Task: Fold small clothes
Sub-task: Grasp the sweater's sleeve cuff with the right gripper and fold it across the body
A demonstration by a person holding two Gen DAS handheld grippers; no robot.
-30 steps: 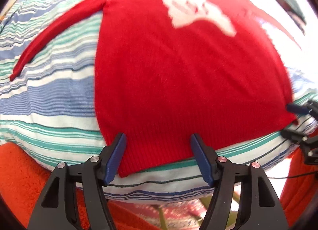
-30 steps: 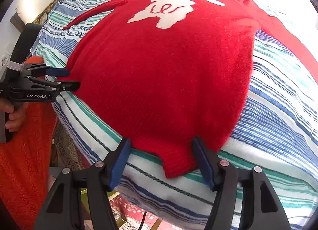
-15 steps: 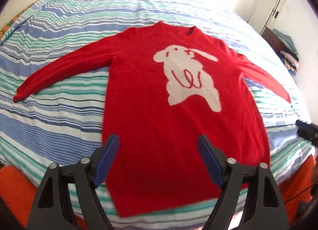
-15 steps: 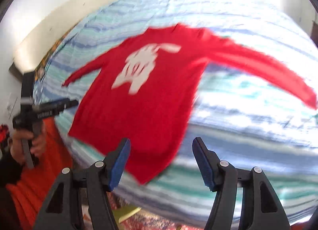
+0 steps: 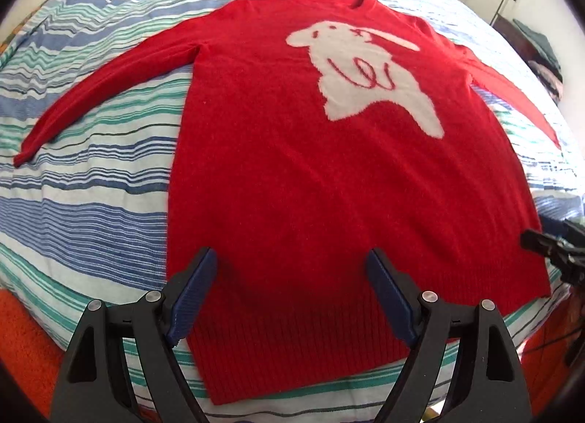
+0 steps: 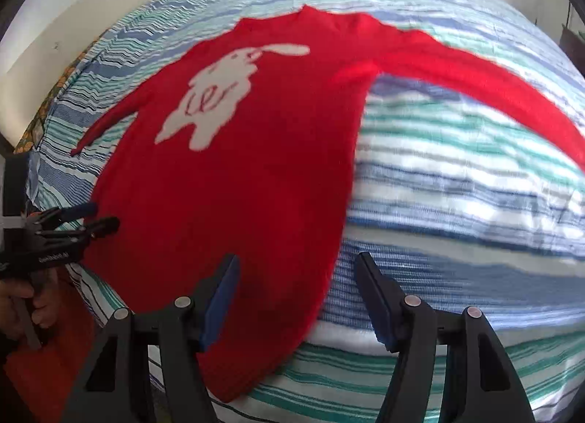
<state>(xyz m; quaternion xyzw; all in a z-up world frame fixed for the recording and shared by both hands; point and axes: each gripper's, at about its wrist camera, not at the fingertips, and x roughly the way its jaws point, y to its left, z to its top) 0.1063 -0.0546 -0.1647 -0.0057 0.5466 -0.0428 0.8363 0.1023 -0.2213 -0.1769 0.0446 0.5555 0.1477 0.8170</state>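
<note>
A red sweater [image 5: 310,174] with a white rabbit design [image 5: 365,71] lies flat, face up, on the striped bed, both sleeves spread out. It also shows in the right wrist view [image 6: 248,174]. My left gripper [image 5: 292,298] is open and empty, hovering above the sweater's hem near its left corner. My right gripper [image 6: 296,302] is open and empty above the hem's right corner. The left gripper also shows at the left edge of the right wrist view [image 6: 98,218]. The right gripper's tips show at the right edge of the left wrist view [image 5: 541,232].
The bed cover [image 5: 91,210] has blue, green and white stripes. An orange fabric [image 5: 22,331] lies below the bed's front edge. A white wall [image 6: 91,13] stands at the far left, and dark furniture with clothes [image 5: 537,46] at the far right.
Both grippers have lifted and drawn back from the hem, so more of the sweater shows. The right gripper has swung to the right; its view is blurred by motion.
</note>
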